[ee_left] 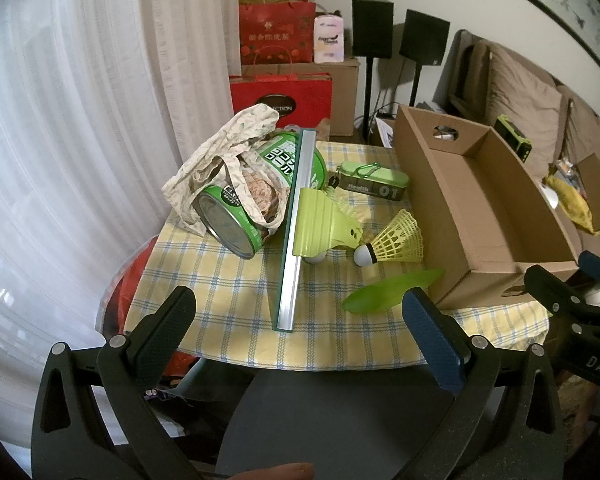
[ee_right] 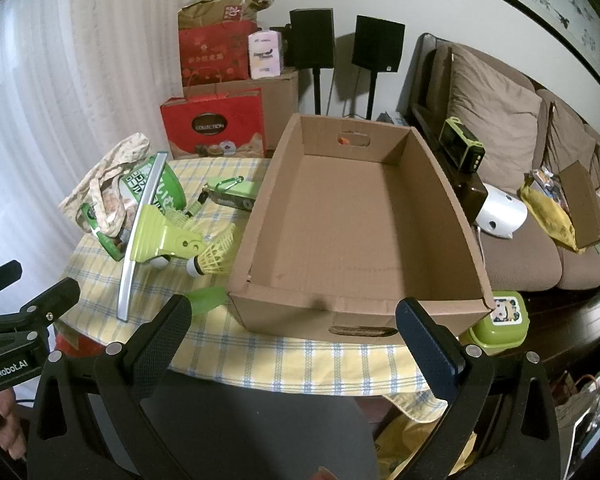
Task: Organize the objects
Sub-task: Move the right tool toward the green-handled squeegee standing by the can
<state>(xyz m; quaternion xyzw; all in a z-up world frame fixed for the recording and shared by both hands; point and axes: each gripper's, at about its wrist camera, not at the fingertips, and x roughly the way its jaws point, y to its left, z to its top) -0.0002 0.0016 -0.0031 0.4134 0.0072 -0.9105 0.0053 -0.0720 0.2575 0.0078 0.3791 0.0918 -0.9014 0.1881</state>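
Left gripper (ee_left: 300,316): fingers spread, empty, nearest the squeegee (ee_left: 296,232), whose long axis runs straight away from it. Shuttlecock (ee_left: 396,244): beside the box, right of squeegee. Cardboard box (ee_right: 452,200): empty, ahead of right gripper (ee_right: 292,328), fingers also spread, empty.

left wrist: near table (ee_left: 228,288) edge | right wrist: alongside | shared: cardboard box (ee_right: 340,220)
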